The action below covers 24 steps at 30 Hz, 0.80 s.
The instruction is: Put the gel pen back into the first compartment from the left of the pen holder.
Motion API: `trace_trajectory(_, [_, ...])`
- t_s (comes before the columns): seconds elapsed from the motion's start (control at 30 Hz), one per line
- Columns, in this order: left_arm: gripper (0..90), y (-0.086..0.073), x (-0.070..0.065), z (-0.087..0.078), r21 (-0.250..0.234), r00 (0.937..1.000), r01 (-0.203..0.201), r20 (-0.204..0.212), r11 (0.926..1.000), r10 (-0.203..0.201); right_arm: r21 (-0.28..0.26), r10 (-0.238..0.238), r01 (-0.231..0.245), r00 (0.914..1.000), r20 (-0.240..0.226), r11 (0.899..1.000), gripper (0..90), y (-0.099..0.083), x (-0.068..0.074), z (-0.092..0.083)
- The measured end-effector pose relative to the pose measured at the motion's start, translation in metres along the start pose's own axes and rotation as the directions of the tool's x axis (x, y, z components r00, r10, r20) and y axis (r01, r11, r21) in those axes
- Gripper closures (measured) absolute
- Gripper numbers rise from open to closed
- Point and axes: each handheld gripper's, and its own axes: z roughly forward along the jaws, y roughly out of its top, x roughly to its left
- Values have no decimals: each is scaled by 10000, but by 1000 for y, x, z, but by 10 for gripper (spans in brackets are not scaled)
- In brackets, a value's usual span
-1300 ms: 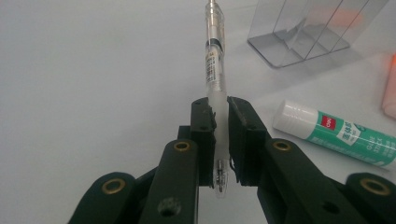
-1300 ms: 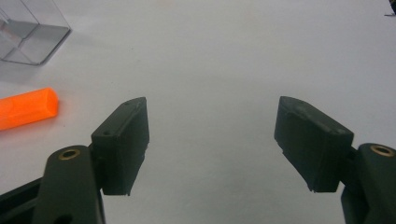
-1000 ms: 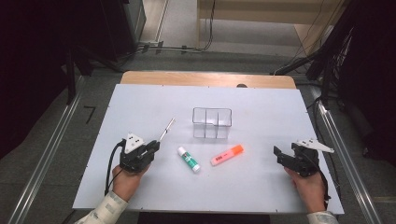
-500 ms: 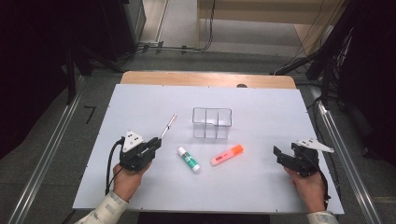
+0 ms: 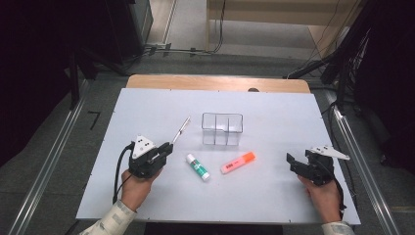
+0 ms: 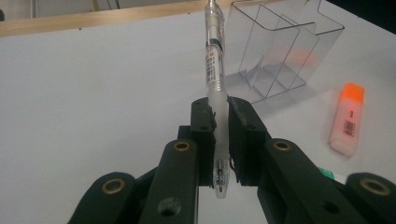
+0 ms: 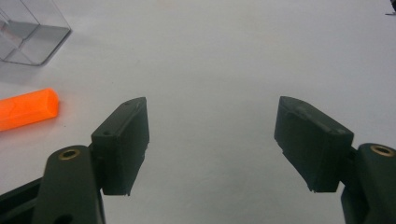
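- Black left gripper (image 6: pixel 219 140) is clenched on a clear plastic pen (image 6: pixel 215 79), its flat pads pinching the frosted grip near the tip; the slim barrel points far, toward the organiser.
- Right gripper (image 7: pixel 212 140) sits at the table's near right, blocky jaws spread wide with nothing between them.
- Transparent three-compartment organiser (image 5: pixel 222 129) stands mid-table on the smooth white table (image 5: pixel 293 112).
- Orange highlighter (image 5: pixel 238 162), chunky and flat-sided, lies near the organiser; a white glue stick (image 5: pixel 197 166) lies just left of it.
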Motion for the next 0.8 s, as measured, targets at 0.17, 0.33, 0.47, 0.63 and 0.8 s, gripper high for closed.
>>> trace_trajectory(0.17, [809, 3, -4, 3, -18, 9999, -55, 135, 10000, 55, -5, 1, -1, 10000, -18, 10000, 251, 0, 0, 0])
trace_trajectory(0.33, [809, 6, -8, 5, -29, 9996, -63, 263, 10000, 64, 5, -1, 1, 10000, -10, 10000, 251, 0, 0, 0])
trace_trajectory(0.47, [809, 8, -10, 7, 16, 9992, -94, 401, 10000, 93, -13, 2, -2, 10000, -30, 10000, 251, 0, 0, 0])
trace_trajectory(0.63, [809, 10, -12, 11, 14, 9990, -112, 443, 9999, 111, -8, 15, -15, 10000, -37, 10000, 251, 0, 0, 0])
trace_trajectory(0.8, [809, 13, -14, 12, -22, 9986, -109, 517, 9999, 110, 2, -4, 4, 10000, -52, 10000, 251, 0, 0, 1])
